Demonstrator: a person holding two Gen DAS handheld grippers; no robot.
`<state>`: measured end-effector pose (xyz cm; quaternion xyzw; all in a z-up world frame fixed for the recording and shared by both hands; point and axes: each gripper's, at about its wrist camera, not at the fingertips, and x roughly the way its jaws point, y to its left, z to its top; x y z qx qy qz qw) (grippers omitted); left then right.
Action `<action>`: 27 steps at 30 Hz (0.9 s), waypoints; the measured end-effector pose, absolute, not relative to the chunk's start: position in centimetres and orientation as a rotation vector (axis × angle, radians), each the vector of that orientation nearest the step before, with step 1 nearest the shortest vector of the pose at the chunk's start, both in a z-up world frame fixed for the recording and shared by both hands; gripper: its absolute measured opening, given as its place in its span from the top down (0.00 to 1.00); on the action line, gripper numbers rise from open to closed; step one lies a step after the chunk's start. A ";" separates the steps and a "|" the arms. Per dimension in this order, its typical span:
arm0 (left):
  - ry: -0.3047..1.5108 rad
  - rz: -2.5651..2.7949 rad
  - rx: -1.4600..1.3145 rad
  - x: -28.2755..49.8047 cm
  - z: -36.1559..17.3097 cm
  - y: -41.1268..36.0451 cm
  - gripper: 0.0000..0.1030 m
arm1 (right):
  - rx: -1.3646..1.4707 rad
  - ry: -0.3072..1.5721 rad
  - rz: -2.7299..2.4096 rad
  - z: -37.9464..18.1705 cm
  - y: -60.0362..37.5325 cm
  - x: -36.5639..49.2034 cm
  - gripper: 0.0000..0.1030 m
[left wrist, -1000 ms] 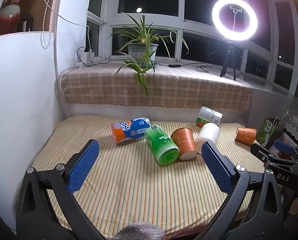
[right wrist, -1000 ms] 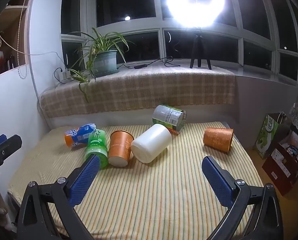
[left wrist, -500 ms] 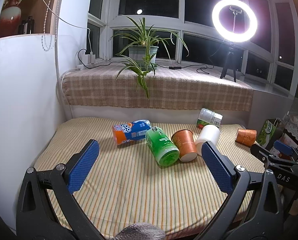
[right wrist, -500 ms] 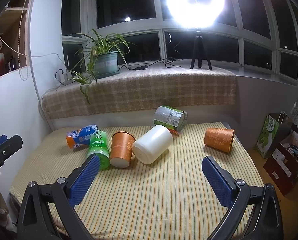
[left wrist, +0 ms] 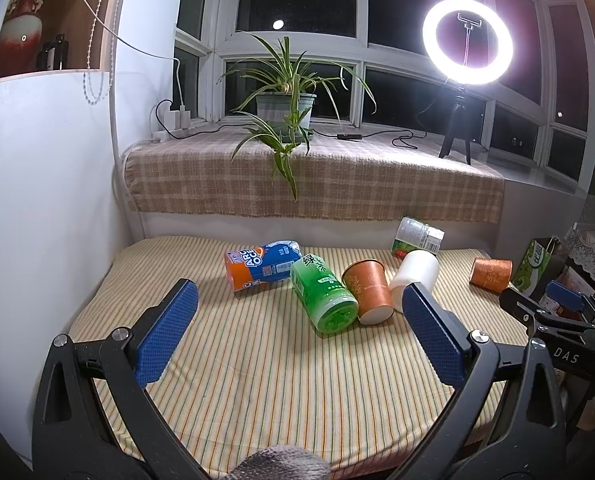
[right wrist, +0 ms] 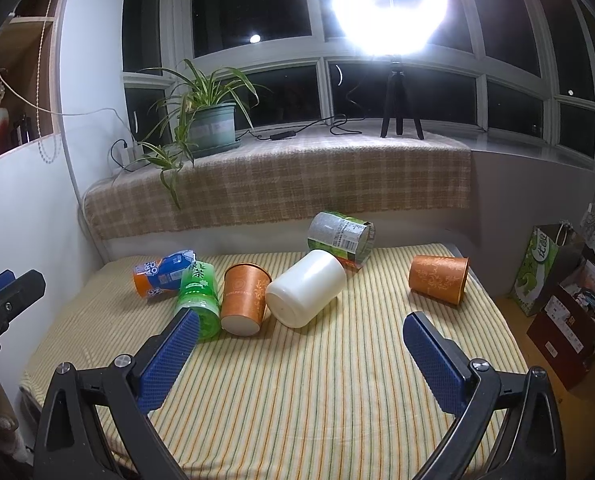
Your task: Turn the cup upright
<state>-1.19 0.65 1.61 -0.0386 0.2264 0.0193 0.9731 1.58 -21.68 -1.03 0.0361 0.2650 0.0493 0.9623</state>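
White cup (right wrist: 306,289) looked like light, stiff plastic, smooth and probably a bit slippery; judged best taken across the side wall near mid-body, fingers either side, then rotated onto its base. Too hard a squeeze could pop it out of the grip. It lay on its side near the middle of the striped bed (right wrist: 337,380), closed base toward the camera, mouth pointing back toward the window. Plain, no print.

Touching or just beside it on the left: an orange paper cup (right wrist: 243,298), also on its side, likely soft-walled. Further left a green cup (right wrist: 198,294) and a blue-orange cup (right wrist: 159,276). A labelled can (right wrist: 340,236) sat just behind. A second orange cup (right wrist: 438,279) lay apart to the right.

Right gripper (right wrist: 301,360) hung short of the cups, fingers spread wide, nothing held. Left gripper (left wrist: 297,340) likewise spread and empty.
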 end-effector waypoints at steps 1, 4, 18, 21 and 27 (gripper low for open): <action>0.457 0.039 -0.077 -1.2 1.6 0.6 0.00 | 0.072 0.537 0.101 -1.0 -21.6 1.6 0.00; 0.456 0.040 -0.077 -1.2 1.6 0.6 0.00 | 0.071 0.539 0.103 -1.1 -21.6 1.6 0.00; 0.455 0.038 -0.077 -1.2 1.5 0.7 0.00 | 0.074 0.545 0.109 -1.3 -21.4 1.7 0.00; 0.455 0.038 -0.076 -1.2 1.5 0.7 0.00 | 0.073 0.545 0.108 -1.3 -21.4 1.8 0.00; 0.454 0.039 -0.076 -1.2 1.6 0.6 0.00 | 0.074 0.545 0.111 -1.3 -21.4 1.7 0.00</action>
